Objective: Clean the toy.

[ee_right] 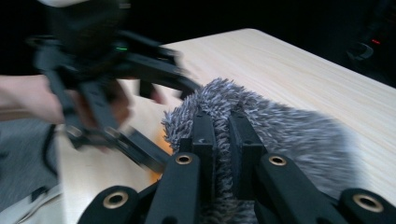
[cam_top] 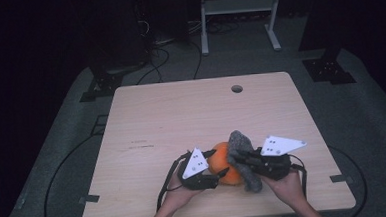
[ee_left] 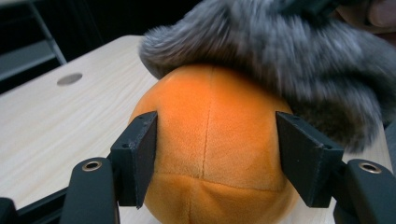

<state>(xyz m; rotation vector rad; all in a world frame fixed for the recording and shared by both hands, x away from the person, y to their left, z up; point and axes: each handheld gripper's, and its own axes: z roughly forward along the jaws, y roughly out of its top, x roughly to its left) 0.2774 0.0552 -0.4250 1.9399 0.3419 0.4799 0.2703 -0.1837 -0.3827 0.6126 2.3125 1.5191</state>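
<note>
The surface [cam_top: 152, 125], a pale wooden top, is seen bare except near its front edge, where an orange plush ball [cam_top: 223, 163] rests. This ball is taken as the landmark. Draped over the ball's right side and top is a grey furry cloth [cam_top: 243, 158], its long axis running from the ball's top down toward the front edge.

To the left of the ball, the left hand-held gripper [cam_top: 219, 162] is held level and pointed straight at it; in the left gripper view the ball [ee_left: 212, 144] sits between the two jaws, which are set against its flanks in a light squeeze. To the right of the ball, the right hand-held gripper [cam_top: 236, 156] is pinched tight on the cloth [ee_right: 280, 126], fur bunched between its jaws.

The coming move is judged to turn on the cloth lying over the ball while the ball is steadied from the left.
</note>
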